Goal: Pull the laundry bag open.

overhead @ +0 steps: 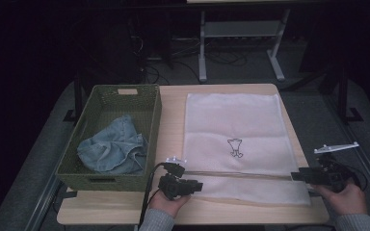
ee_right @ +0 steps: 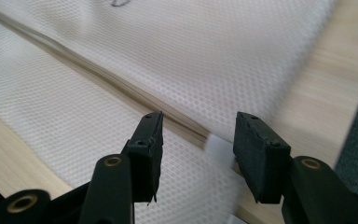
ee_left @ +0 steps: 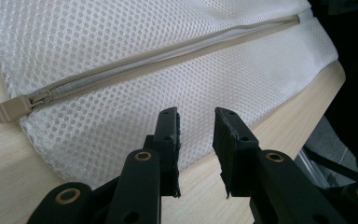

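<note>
A white mesh laundry bag (overhead: 236, 130) lies flat on the wooden table (overhead: 171, 110), with a small dark drawing at its middle. A beige zipper (overhead: 241, 175) runs across the bag near the front edge. Its pull (ee_left: 11, 108) sits at the bag's left end. My left gripper (overhead: 197, 185) hovers at the bag's front left corner, and its jaws (ee_left: 196, 116) stand apart with nothing between them. At the bag's right end, my right gripper (overhead: 296, 175) is open above the zipper's white end tab (ee_right: 219, 144), and its pads (ee_right: 199, 119) grip nothing.
A green woven basket (overhead: 101, 98) stands left of the bag with a crumpled blue denim cloth (overhead: 113, 147) in it. The table's front edge runs just below both hands. Dark floor, cables and a metal stand lie beyond the far edge.
</note>
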The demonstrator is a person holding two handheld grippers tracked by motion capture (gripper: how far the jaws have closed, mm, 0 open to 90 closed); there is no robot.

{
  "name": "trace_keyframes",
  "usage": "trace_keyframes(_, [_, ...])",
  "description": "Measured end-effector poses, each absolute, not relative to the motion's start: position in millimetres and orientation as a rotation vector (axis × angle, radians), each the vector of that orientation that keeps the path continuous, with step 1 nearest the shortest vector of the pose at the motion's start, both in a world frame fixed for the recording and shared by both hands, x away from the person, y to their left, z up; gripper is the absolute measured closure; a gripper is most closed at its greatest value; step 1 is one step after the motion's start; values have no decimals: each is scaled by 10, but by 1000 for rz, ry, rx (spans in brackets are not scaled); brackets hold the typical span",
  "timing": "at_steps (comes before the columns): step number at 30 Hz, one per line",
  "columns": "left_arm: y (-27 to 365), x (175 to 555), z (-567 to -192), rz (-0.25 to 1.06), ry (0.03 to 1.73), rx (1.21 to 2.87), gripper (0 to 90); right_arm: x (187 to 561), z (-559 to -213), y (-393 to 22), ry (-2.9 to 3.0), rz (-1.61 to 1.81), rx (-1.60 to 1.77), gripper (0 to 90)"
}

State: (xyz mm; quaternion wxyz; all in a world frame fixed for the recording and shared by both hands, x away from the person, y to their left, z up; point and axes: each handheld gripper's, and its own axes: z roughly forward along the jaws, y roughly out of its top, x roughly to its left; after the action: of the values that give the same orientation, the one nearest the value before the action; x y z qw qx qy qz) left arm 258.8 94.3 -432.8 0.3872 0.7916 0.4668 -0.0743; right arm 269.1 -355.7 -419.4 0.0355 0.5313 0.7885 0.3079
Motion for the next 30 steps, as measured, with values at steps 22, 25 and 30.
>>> trace_keyframes(22, [982, 2620, -4334, -263, 1170, 1944, 652, 2748, -4116, -2793, 2538, 1102, 1345, 467])
trace_keyframes(25, [988, 2627, -4332, -269, 1164, 1932, 648, 2800, -4143, -2742, 2548, 1151, 1315, 463])
trace_keyframes(30, [981, 2634, -4336, -269, 1156, 1933, 642, 2875, -4143, -2613, 2566, 1140, 1176, 437])
